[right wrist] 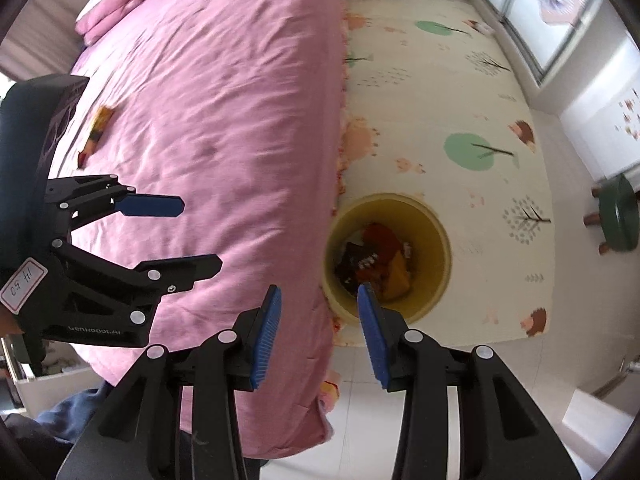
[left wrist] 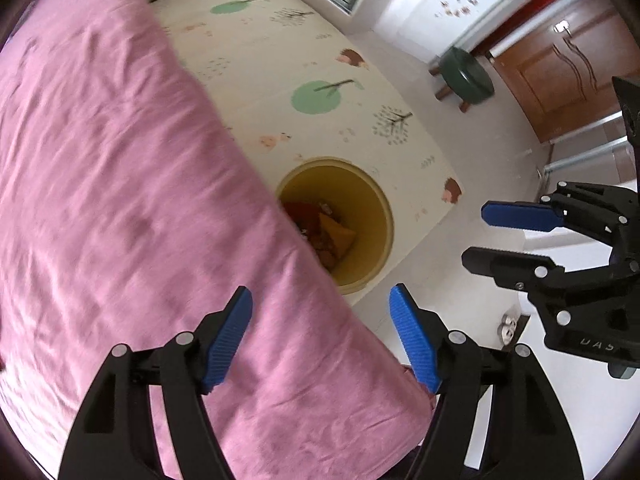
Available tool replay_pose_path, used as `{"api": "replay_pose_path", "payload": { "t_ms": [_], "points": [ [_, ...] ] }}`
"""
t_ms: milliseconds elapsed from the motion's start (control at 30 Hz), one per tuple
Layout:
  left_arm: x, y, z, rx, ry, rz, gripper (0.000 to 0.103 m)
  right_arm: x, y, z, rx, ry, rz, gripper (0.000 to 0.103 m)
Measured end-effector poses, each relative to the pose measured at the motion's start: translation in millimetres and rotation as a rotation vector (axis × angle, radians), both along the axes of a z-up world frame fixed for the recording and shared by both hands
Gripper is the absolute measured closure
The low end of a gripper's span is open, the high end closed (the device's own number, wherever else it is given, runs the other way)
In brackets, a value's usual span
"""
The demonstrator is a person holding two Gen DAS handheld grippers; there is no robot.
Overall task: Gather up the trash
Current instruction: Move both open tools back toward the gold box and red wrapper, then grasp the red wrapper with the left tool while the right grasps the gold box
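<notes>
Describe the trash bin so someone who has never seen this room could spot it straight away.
Find the big bed with the pink cover, then look down its side to the cream play mat printed with trees and hedgehogs. The yellow bin stands on the mat against the bed, the only round open container there, with red and orange wrappers inside.

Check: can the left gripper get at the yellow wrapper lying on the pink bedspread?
Probably yes. The left gripper is open and empty above the bedspread, and nothing lies between it and the wrapper.

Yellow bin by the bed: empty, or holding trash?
Holding trash. The bin stands upright with red, orange and dark wrappers covering its bottom.
</notes>
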State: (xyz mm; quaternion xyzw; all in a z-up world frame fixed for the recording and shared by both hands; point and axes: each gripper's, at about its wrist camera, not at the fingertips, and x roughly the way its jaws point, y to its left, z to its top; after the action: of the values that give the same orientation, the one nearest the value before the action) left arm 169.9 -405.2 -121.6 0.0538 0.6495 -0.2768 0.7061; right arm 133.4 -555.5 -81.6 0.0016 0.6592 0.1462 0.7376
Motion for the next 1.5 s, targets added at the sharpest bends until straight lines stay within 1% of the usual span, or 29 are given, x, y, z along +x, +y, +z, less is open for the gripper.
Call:
{"api": "replay_pose_path", "payload": {
  "t_ms": [100,233,400,567,700,800,900,1100,1200,1400,1500],
  "points": [
    [-4.9,28.8,2.6,-0.005,-0.004,0.049,0.032,1.4,38.3,3.3,0.007,-0.003,0.064,0.064],
    [-12.1,83.7,3.8,0.007,-0.017,0.118,0.032,2.0,88.0,5.2,0.016,-0.004,0.144,0.064],
    [-17.2,160.5,6.0,0.021,-0.029,0.215,0.032,3.7,162.6,7.5,0.035,-0.004,0.246,0.064],
    [-22.0,230.6,9.9,0.046,-0.050,0.296,0.032,6.4,230.9,7.9,0.055,-0.003,0.323,0.064],
    [-19.7,287.9,10.5,0.066,-0.061,0.354,0.032,10.9,285.1,7.3,0.063,-0.005,0.383,0.064],
    [-16.4,321.0,10.1,0.078,-0.066,0.383,0.032,17.2,325.5,5.1,0.070,-0.001,0.421,0.064],
    [-9.6,362.8,7.9,0.089,-0.070,0.423,0.032,26.5,363.8,2.1,0.065,-0.001,0.459,0.064],
    [9.1,428.6,-0.5,0.108,-0.072,0.498,0.031,50.2,421.0,-5.7,0.064,0.007,0.496,0.064],
    [21.8,457.8,-8.0,0.111,-0.070,0.530,0.031,63.3,442.1,-10.6,0.069,0.012,0.501,0.064],
    [48.7,498.2,-28.9,0.129,-0.053,0.571,0.030,91.0,483.6,-26.3,0.077,0.031,0.512,0.064],
    [61.8,515.9,-44.4,0.143,-0.038,0.589,0.029,103.8,498.5,-36.0,0.076,0.042,0.517,0.064]
  ]
}}
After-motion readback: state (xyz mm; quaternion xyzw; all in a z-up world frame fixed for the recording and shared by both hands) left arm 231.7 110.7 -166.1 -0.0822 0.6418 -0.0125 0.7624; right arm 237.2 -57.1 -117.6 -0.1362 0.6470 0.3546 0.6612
